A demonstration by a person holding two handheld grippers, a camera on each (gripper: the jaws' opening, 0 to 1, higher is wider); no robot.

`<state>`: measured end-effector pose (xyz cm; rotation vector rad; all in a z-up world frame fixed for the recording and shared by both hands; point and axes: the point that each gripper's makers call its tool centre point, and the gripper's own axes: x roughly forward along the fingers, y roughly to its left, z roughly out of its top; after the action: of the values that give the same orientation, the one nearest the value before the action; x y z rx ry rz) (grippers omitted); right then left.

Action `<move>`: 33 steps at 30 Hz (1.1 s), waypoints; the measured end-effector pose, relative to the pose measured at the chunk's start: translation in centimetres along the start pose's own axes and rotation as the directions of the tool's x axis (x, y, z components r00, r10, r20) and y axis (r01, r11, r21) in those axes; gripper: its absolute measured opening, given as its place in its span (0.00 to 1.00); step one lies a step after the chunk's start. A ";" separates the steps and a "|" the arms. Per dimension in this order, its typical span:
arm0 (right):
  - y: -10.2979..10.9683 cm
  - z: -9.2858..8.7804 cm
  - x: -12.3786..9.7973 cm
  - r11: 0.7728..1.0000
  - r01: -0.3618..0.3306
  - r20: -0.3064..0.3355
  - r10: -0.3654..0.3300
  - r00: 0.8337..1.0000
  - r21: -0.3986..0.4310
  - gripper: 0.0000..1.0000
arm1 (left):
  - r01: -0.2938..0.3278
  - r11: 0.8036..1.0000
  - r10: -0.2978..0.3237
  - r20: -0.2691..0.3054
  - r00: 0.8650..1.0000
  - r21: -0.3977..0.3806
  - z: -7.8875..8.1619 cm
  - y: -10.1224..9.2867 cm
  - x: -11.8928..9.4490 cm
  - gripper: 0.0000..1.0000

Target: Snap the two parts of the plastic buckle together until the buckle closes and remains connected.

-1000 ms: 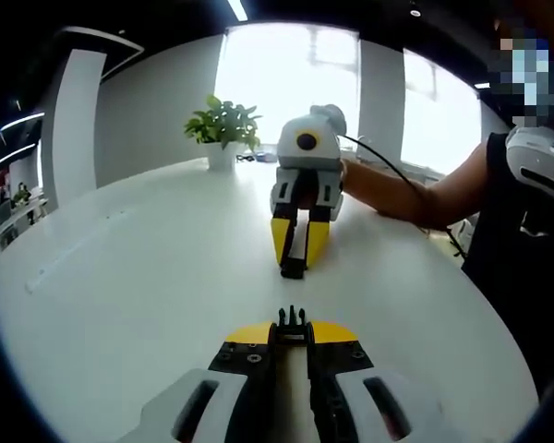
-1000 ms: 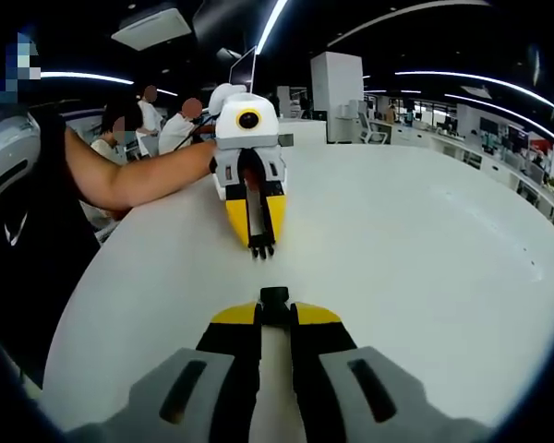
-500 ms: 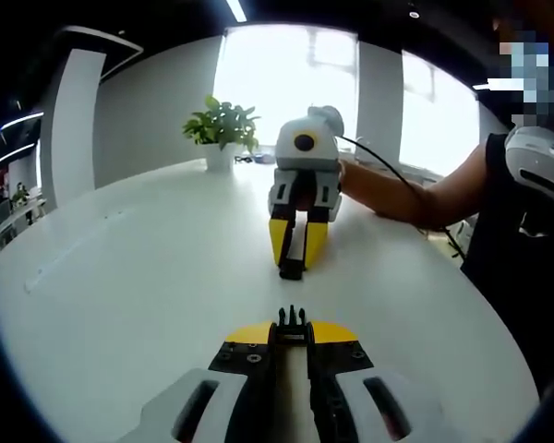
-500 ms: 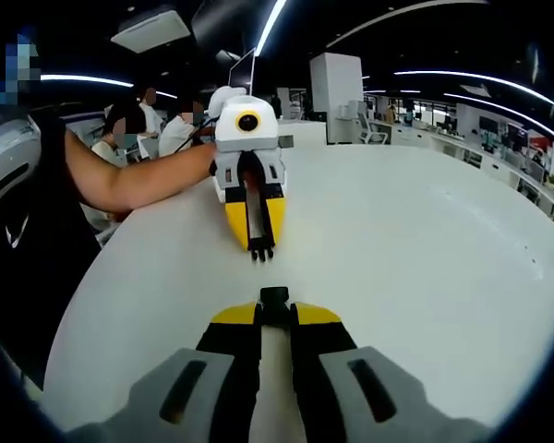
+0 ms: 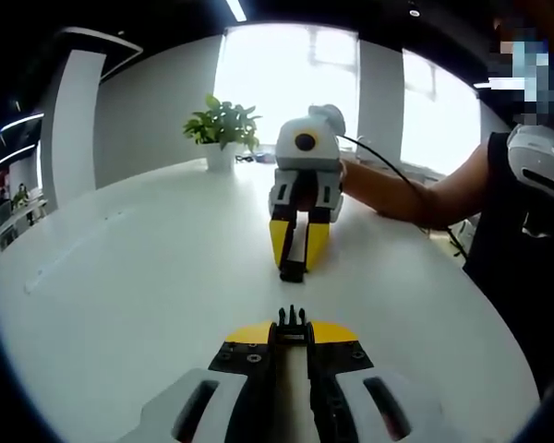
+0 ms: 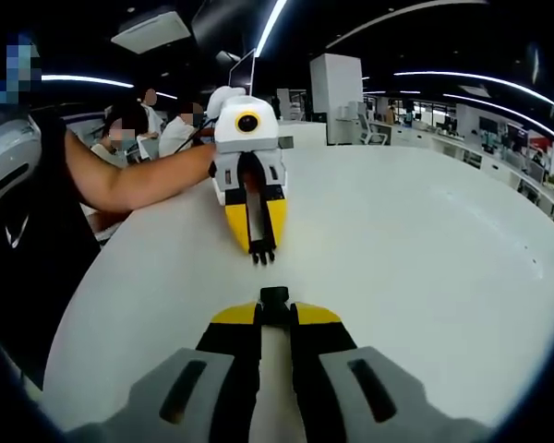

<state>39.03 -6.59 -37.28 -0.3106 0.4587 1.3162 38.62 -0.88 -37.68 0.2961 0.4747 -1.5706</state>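
So both grippers are facing each other over a big white tabletop (image 5: 120, 277), each one pinching its own half of the black buckle. In the left gripper view, the left gripper (image 5: 292, 325) has its jaws clamped on the pronged buckle half (image 5: 292, 319), prongs poking out past the yellow tips. Across from it the right gripper (image 5: 293, 266) holds the socket buckle half (image 5: 293, 269) low over the tabletop, jaws squeezed on it too. The two halves are lined up tip to tip but still apart, with bare tabletop between them. The person's forearm (image 5: 402, 196) reaches in behind the right gripper, and there's a potted plant (image 5: 222, 129) at the far edge by the bright window.
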 end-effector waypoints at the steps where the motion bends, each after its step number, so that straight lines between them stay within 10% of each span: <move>1: 0.0 0.0 0.0 1.000 0.000 0.000 0.000 1.000 0.000 0.10 | 0.000 1.000 0.000 0.000 1.000 -0.001 0.0 0.0 0.0 0.10; 33: 0.5 0.3 0.5 1.000 -0.013 0.008 0.013 1.000 -0.006 0.10 | 0.003 1.000 -0.003 0.007 1.000 0.008 0.2 -0.4 0.6 0.10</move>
<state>38.66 -5.91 -37.25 -0.3073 0.4513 1.3311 38.21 -1.54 -37.72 0.2960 0.4638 -1.5761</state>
